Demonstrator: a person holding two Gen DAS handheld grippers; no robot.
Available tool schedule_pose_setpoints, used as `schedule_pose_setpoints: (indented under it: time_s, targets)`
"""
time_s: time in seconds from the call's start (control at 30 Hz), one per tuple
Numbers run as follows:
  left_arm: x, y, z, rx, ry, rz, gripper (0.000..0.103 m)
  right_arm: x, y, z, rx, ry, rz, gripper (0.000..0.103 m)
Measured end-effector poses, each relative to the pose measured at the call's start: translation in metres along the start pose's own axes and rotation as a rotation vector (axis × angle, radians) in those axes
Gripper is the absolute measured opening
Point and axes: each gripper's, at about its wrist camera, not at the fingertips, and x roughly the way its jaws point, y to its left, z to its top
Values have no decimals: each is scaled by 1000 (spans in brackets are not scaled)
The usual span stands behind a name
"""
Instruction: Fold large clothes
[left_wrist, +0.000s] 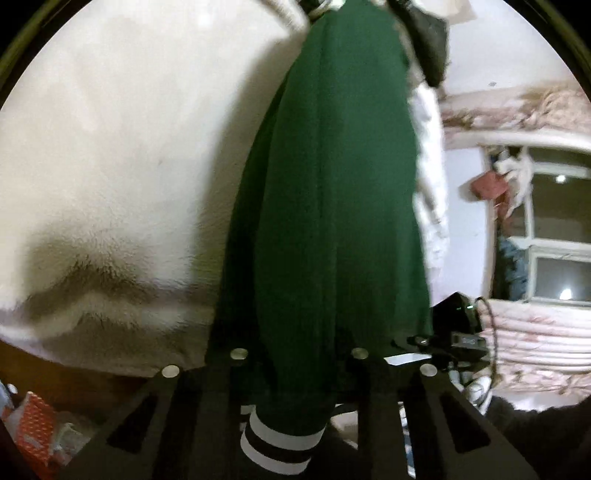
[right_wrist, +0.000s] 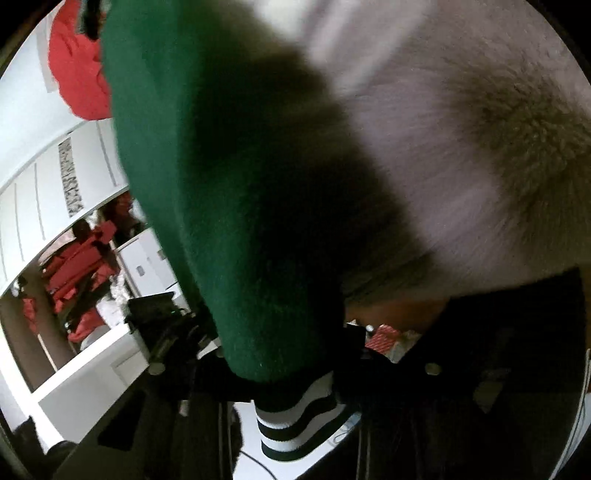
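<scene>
A dark green sleeve (left_wrist: 332, 184) of a large garment hangs stretched between the fingers of my left gripper (left_wrist: 299, 354). Its black-and-white striped cuff (left_wrist: 280, 443) sticks out behind the jaws, which are shut on the fabric. In the right wrist view a second green sleeve (right_wrist: 240, 203) runs up and to the left from my right gripper (right_wrist: 291, 365), which is likewise shut on it just above the striped cuff (right_wrist: 299, 417). Both sleeves hide the fingertips. Pale fleecy fabric (left_wrist: 110, 166) (right_wrist: 461, 147) lies behind the sleeves.
A window (left_wrist: 554, 221) and a pink quilted cover (left_wrist: 535, 339) are at the right of the left wrist view. A red patterned packet (left_wrist: 33, 424) lies low on the left. White cabinets (right_wrist: 44, 177) and red clothes (right_wrist: 77, 266) fill the left of the right wrist view.
</scene>
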Motion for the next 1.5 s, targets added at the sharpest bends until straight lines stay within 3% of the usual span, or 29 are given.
schedule_pose_setpoints:
  time_s: [0.13,0.2,0.33,0.43,0.5,0.53,0.57,0.63,0.77,0.83,0.9,0.93,1.1,1.2,1.3,1.43,1.47,1.5]
  targets:
    - [-39,-32,15,-17,-52,-111,14,-37,51,-12,-12,-9,40,23]
    - [-62,-58,34,-18,-93,-181,13,-61,82,-21,-29,-14,75,23]
    - [-95,-105,72,28,-161,-250,13,-110,143,-22,-73,-61,139,22]
    - [-110,-123,102,67,-205,-213,14,-139,179,-11,-88,-101,188,22]
    - [-104,-123,113,106,-172,-176,15,-151,200,-1,-198,-118,67,22]
    - [-94,-119,114,118,-156,-123,16,-156,201,5,-223,-112,14,22]
    - [-80,-108,111,97,-131,-76,16,-167,182,15,-214,-93,-5,22]
    - [-50,-83,92,25,-63,-91,18,-168,157,24,-187,-70,-61,22]
    - [11,-46,37,-61,70,-40,19,-173,73,37,-107,-33,-207,23]
    - [42,-25,9,-118,123,-24,23,-171,25,44,-65,15,-269,37]
    - [55,-11,-8,-171,123,-29,29,-163,-14,51,-31,43,-328,50]
    - [57,-3,-13,-198,109,-26,41,-160,-24,53,-41,60,-360,58]
    - [49,22,-28,-278,66,-33,60,-161,-26,55,-170,98,-433,69]
    - [39,27,-37,-299,28,-64,60,-158,-17,54,-209,121,-442,73]
    - [36,27,-38,-299,7,-91,60,-150,-24,59,-202,140,-379,78]
    - [39,33,-40,-306,-25,-79,60,-127,-50,71,-129,155,-279,74]
    - [34,32,-42,-314,-50,-81,60,-124,-46,69,-120,137,-278,67]
    - [28,32,-46,-321,-76,-84,60,-124,-40,65,-80,139,-253,44]
